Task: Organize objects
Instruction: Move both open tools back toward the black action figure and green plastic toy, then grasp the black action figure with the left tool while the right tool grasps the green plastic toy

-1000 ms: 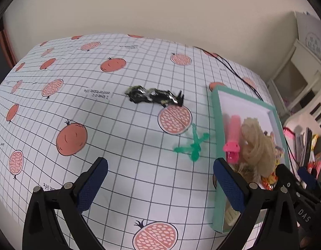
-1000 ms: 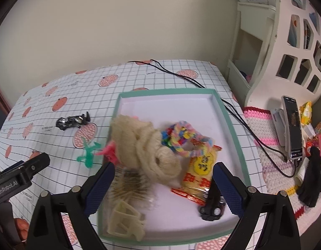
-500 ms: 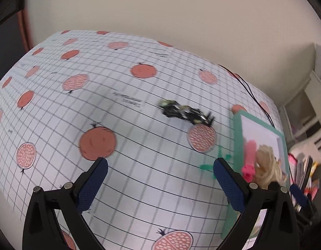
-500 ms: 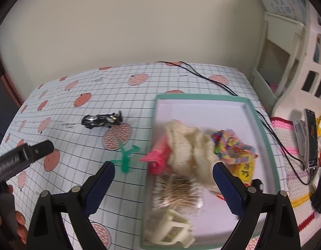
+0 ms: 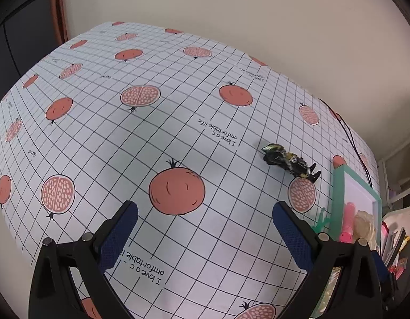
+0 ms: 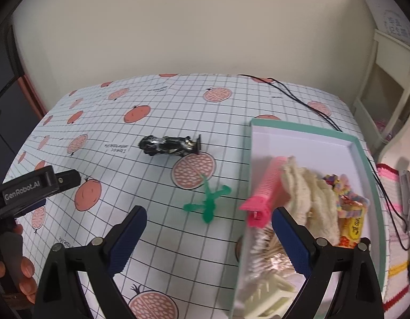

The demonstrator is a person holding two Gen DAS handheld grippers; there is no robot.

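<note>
A black toy car [image 6: 169, 145] lies on the pomegranate-print tablecloth [image 6: 141, 194]; it also shows in the left wrist view [image 5: 290, 160]. A green plastic figure [image 6: 207, 203] lies just left of the teal-rimmed tray [image 6: 364, 154], which holds a pink comb [image 6: 266, 195], a cream loofah [image 6: 308, 194], a snack packet and other items. My right gripper [image 6: 208, 234] is open and empty, hovering in front of the green figure. My left gripper [image 5: 205, 227] is open and empty over bare cloth, left of the car. The tray edge [image 5: 338, 199] sits at its right.
A black cable [image 6: 298, 98] runs across the table's far right. A white shelf unit [image 6: 385, 85] stands to the right, with a phone and clutter on a crocheted mat [image 6: 399, 212]. A wall is behind the table.
Both grippers have swung left. The right view now centres on the green figure instead of the tray. The left gripper has moved away from the tray toward open cloth.
</note>
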